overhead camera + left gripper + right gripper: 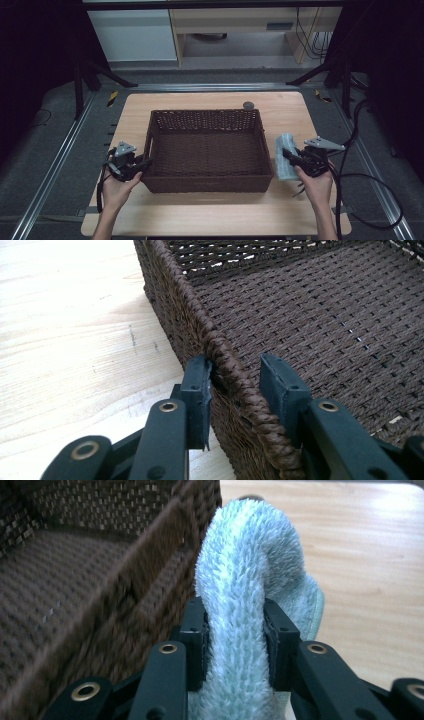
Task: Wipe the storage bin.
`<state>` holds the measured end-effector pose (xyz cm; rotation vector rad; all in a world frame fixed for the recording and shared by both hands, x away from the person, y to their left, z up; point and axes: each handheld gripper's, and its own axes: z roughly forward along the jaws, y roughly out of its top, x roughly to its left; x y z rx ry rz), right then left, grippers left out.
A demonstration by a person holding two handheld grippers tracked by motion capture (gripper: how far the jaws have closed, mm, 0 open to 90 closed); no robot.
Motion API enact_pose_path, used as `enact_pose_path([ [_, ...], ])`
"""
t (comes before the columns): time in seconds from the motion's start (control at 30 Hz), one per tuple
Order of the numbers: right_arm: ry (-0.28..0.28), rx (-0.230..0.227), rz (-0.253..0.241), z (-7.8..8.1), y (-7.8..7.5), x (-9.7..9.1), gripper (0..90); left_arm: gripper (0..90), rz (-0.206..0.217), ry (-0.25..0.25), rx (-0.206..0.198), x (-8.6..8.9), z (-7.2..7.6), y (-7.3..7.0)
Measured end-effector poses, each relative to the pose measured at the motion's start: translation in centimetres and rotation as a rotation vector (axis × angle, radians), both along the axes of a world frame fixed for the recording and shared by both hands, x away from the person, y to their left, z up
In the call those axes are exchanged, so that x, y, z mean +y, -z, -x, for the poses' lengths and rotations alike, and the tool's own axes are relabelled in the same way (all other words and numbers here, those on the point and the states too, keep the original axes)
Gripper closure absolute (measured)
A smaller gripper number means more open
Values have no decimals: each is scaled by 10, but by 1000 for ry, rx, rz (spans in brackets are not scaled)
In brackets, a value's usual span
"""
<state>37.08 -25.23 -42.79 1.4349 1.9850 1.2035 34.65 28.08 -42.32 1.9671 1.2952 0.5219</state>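
A dark brown woven basket [205, 112] stands empty in the middle of the wooden table [200, 210]. My left gripper [142, 164] straddles the basket's left rim [200, 320]. Its outer pad [197, 385] rests against the wall, while the inner pad [280, 385] stands a little off the rim, so the left gripper [235, 375] is open. My right gripper [287, 156] is just outside the basket's right wall [125, 580]. There the right gripper [235, 612] is shut on a fluffy light blue towel [245, 545], which it holds upright. The towel [286, 142] hangs close beside the wall.
A small dark round object [248, 105] lies on the table just behind the basket's far right corner. Black cables [370, 190] trail off the right edge. Bare wood runs along the front edge and on both sides of the basket.
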Motion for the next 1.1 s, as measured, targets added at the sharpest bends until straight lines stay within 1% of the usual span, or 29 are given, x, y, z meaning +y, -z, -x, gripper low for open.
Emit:
enact_pose_path([
  [0.03,-1,-3,-4,-2,-1,1,689,648,-1,4,0,1,-1,0],
  [0.1,-2,-6,4,-10,-2,5,689,649,12,4,0,3,-3,1],
  [0.17,-5,-10,-4,-18,-3,7,690,650,26,7,-1,6,-5,2],
  [0.3,-8,-20,-5,-31,-3,11,690,650,15,10,-5,6,-5,1],
  [0.43,-12,-23,-15,-45,1,15,692,652,3,10,-6,5,-5,1],
  [0.57,-26,-26,-5,-62,6,23,693,654,-7,7,-8,3,-4,0],
  [0.63,-26,-17,-1,-69,10,27,694,655,-13,7,-9,3,-4,0],
  [0.7,-28,-4,-4,-80,18,31,696,656,-21,8,-10,2,-4,0],
  [0.77,-32,4,-6,-86,24,32,699,656,-24,10,-10,2,-4,0],
  [0.83,-37,25,-9,-93,33,34,702,656,-27,10,-10,2,-4,-1],
  [0.87,-36,38,-12,-95,37,34,702,656,-28,10,-11,2,-4,-1],
  [0.9,-38,45,-1,-97,41,34,703,656,-29,10,-11,2,-4,-1],
  [1.0,-46,73,11,-103,50,34,708,656,-30,9,-11,2,-4,-1],
  [1.1,-53,99,0,-107,57,35,712,655,-28,10,-11,2,-4,-1],
])
